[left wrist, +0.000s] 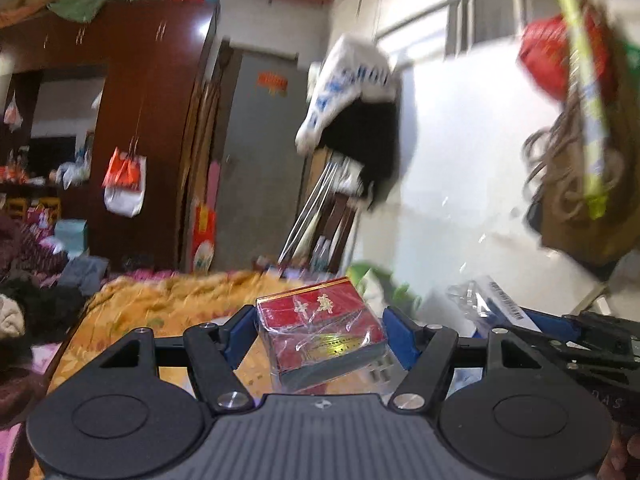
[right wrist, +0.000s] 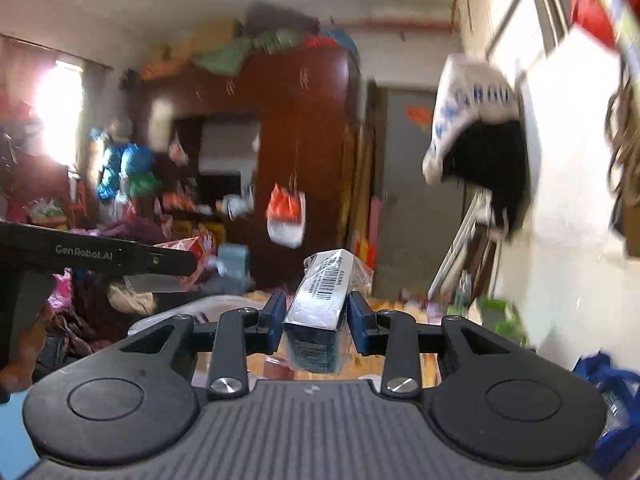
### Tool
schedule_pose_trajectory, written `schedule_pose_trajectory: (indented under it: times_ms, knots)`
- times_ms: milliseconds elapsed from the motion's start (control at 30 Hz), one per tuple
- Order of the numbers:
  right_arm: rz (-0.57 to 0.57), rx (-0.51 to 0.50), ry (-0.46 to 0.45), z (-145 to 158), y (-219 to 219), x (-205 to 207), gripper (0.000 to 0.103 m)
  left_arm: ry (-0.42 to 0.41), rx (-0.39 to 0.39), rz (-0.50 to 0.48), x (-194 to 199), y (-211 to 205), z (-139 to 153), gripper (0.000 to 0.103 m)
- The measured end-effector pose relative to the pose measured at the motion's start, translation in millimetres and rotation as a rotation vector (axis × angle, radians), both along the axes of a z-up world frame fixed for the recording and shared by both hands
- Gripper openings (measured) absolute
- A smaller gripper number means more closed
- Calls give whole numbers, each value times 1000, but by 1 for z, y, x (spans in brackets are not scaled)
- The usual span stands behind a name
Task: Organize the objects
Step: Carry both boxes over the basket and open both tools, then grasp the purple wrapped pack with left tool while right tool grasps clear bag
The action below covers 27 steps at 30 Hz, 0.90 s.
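A red cellophane-wrapped box [left wrist: 320, 332] is clamped in the left hand-held gripper [left wrist: 320, 336], a barcoded white-and-blue box [right wrist: 320, 304] in the right hand-held gripper [right wrist: 317, 320].

The left gripper [left wrist: 320, 330] clamps a red, film-wrapped rectangular box with gold lettering [left wrist: 322, 328] between its blue pads [left wrist: 394, 334], above an orange patterned bedspread [left wrist: 168, 300].
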State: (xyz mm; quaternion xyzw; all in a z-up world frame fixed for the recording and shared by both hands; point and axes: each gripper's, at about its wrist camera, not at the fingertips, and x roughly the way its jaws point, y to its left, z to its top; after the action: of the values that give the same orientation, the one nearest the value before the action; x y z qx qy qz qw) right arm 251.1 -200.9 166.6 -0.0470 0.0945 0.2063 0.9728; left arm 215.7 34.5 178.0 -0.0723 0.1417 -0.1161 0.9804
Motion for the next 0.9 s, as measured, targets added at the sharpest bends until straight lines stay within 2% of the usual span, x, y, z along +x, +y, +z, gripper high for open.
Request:
schedule_pose_trajectory:
  times_ms: [67,167,200,233,267,300,333,400,467,533,600,633,700,833,900]
  knots:
    - [25,5,22,-5,4,17,37,41,-3,20,19,-2,-5,72]
    - [37,-42,14,-16,15,29,39,103,-18,0,41,-5,-17,73]
    - [47,-48,20,-19,17,32,46,110,-9,-4,45,-6,-20,74]
    - [43,-38,25,-22,16,33,63,122,8,2,48,-8,-25,82]
    - [37,-20,22,-25,13,32,75,136,22,14,50,-9,-28,89]
    - [33,1,10,-27,8,24,91,142,34,25,49,-9,-31,92]
    - [32,24,-4,-27,3,16,99,133,46,31,44,-9,-32,93]
    - [56,68,-14,-29,-10,-2,102,84,59,47,25,-6,-32,95]
    - [79,110,-5,-32,-21,-20,103,32,49,58,2,-1,-29,103]
    - [88,140,8,-41,-28,-36,103,-41,13,96,-25,6,-28,103]
    - [69,144,75,-57,-28,-46,103,-121,-38,144,-51,19,-33,103]
    - [68,137,118,-65,-26,-47,103,-110,-22,144,-56,24,-35,103]
    - [90,102,191,-85,-16,-53,103,10,46,132,-56,31,-45,103]
    - [163,25,263,-112,13,-60,103,150,103,196,-45,46,-78,102]
    - [188,-26,300,-119,28,-59,103,207,117,187,-37,52,-92,96]
